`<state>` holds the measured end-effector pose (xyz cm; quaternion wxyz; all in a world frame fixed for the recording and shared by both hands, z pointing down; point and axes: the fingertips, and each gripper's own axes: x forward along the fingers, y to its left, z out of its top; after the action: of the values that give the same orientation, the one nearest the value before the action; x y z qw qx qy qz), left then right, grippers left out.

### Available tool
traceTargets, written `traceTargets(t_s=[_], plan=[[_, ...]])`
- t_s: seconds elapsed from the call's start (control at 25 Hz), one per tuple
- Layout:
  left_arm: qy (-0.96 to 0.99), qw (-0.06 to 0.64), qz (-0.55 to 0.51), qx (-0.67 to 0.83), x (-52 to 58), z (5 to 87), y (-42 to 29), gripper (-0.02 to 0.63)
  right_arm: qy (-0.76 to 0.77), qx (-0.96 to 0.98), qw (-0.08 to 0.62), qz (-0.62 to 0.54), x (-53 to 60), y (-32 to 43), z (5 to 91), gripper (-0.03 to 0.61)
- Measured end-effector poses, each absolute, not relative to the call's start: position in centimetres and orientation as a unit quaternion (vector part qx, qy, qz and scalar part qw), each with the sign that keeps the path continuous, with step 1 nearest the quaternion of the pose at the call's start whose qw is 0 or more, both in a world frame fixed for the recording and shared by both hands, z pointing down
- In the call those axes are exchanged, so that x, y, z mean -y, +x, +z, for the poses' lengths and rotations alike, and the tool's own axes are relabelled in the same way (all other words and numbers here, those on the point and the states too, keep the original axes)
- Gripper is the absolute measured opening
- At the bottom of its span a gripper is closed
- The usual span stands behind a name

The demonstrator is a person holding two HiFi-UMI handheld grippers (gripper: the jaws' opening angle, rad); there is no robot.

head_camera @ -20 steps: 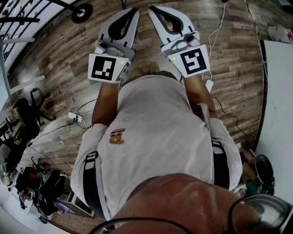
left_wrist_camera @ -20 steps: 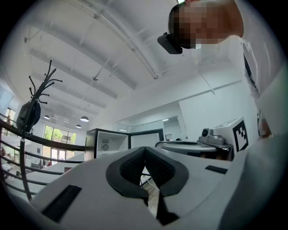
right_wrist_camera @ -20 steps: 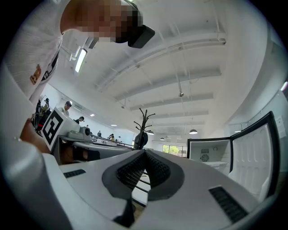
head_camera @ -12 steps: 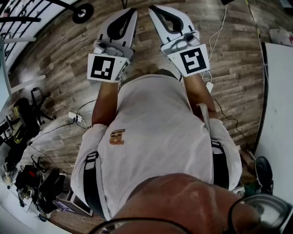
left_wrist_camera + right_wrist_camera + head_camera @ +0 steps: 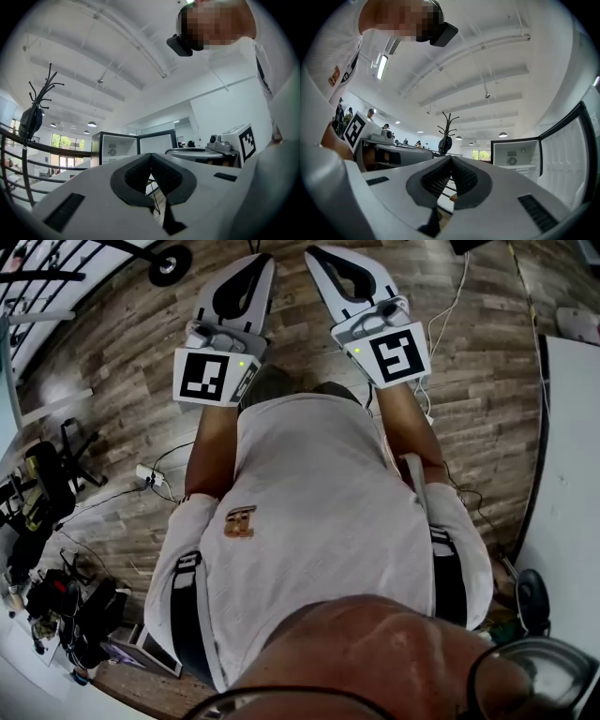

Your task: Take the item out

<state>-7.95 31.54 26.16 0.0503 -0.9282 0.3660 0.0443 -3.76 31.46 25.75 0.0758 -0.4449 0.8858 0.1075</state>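
Your left gripper and right gripper point to twelve o'clock, jaws closed together on nothing, open fridge at three o'clock of the right tips, item itself indiscernible.

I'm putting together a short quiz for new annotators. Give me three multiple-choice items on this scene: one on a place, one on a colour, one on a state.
1. In the right gripper view, where does the fridge stand?
A. at the left
B. at the right
C. not in view

2. What colour is the floor?
A. brown wood
B. green
C. white

3. How does the right gripper stand?
A. wide open
B. shut on a bottle
C. shut, empty

Answers:
1 B: the fridge shows at the right of that view, with its door open.
2 A: the head view shows brown planks.
3 C: its pads meet with nothing between them.
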Motion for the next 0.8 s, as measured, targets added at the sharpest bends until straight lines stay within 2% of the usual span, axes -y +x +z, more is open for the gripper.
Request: traceTargets(t_s=[0.4, 0.8], plan=[[-0.929, 0.05, 0.048, -0.363, -24.4, 27.1, -6.8, 0.018, -0.46, -0.876, 0.07, 0.129, -24.7, -1.5, 26.3, 0.033], [-0.935, 0.048, 0.061, -0.346, -12.2, 27.4, -6.3, 0.018, -0.476, -0.863, 0.026, 0.167, -12.7, -0.8, 26.1, 0.034]])
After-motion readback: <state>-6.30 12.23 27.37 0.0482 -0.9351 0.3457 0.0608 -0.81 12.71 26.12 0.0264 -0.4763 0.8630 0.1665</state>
